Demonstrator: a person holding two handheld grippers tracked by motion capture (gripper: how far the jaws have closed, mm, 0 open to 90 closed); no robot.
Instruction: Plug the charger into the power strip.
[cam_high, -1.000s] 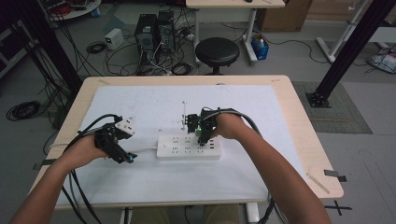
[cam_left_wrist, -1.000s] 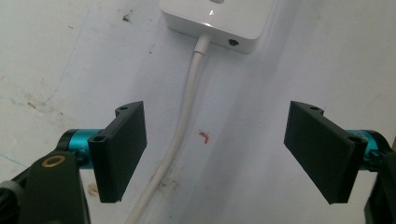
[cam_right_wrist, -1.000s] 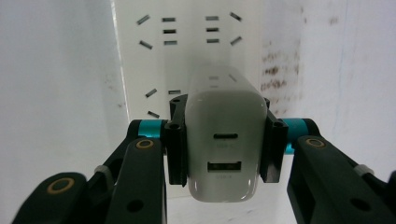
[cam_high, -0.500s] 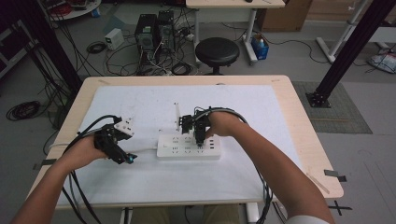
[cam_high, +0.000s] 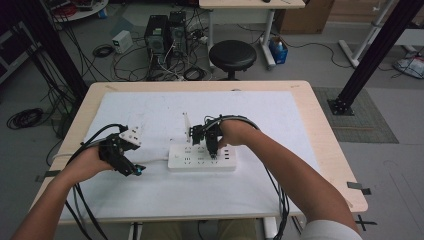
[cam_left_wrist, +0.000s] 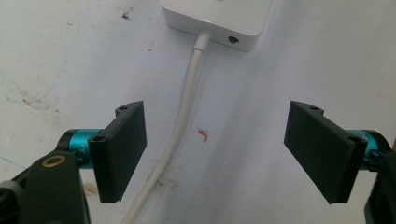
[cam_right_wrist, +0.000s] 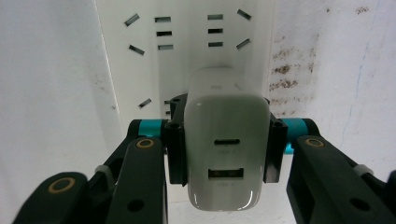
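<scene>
1. White USB charger (cam_right_wrist: 227, 147) is sitting clamped in your right gripper (cam_high: 212, 145), directly over the power strip (cam_high: 202, 157) at mid-table.
2. Your left gripper (cam_left_wrist: 215, 154) is hanging wide open, straddling the strip's cord (cam_left_wrist: 182, 126), gripping nothing.
3. You're probably plugging in; next, align prongs with slots and press straight down.

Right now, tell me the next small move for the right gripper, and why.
Probably ease the charger straight down into the power strip. The right gripper is shut on the charger directly over the strip's sockets, while the left gripper sits open over the cord.
</scene>
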